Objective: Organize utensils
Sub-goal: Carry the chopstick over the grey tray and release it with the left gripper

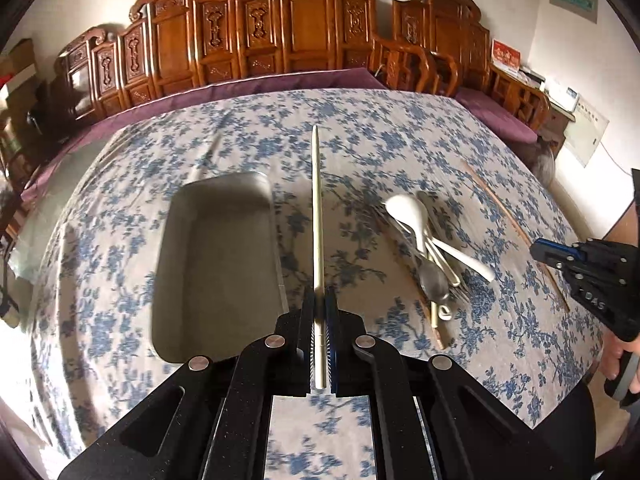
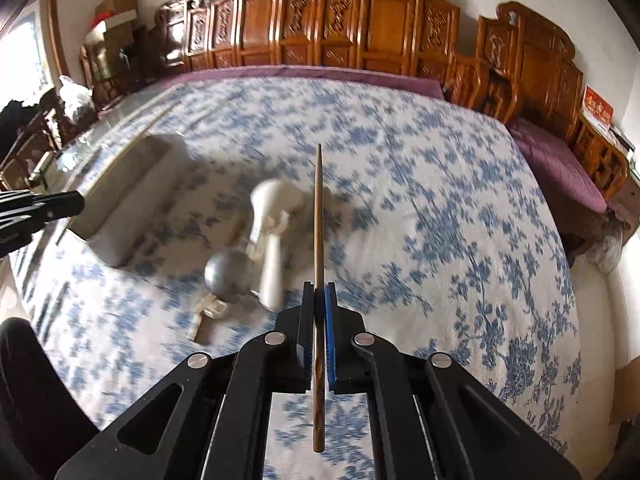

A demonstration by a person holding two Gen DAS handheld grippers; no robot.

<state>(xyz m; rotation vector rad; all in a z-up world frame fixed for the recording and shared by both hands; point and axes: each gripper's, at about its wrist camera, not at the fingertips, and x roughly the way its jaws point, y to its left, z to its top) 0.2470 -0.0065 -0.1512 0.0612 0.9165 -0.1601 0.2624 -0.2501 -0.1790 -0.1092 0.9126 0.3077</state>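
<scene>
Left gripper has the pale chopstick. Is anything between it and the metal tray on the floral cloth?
Nothing visible. The left gripper, shut on the pale cream chopstick, is just right of the empty rectangular grey metal tray; the pile of white spoons lies on the far side.

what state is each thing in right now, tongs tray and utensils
left tongs: shut on pale chopstick, held off the cloth
right tongs: shut on brown chopstick, held off the cloth
metal tray: upright, nothing visible inside
white spoons: piled loose on the tablecloth, outside the tray
metal spoon: lying in the same pile
</scene>
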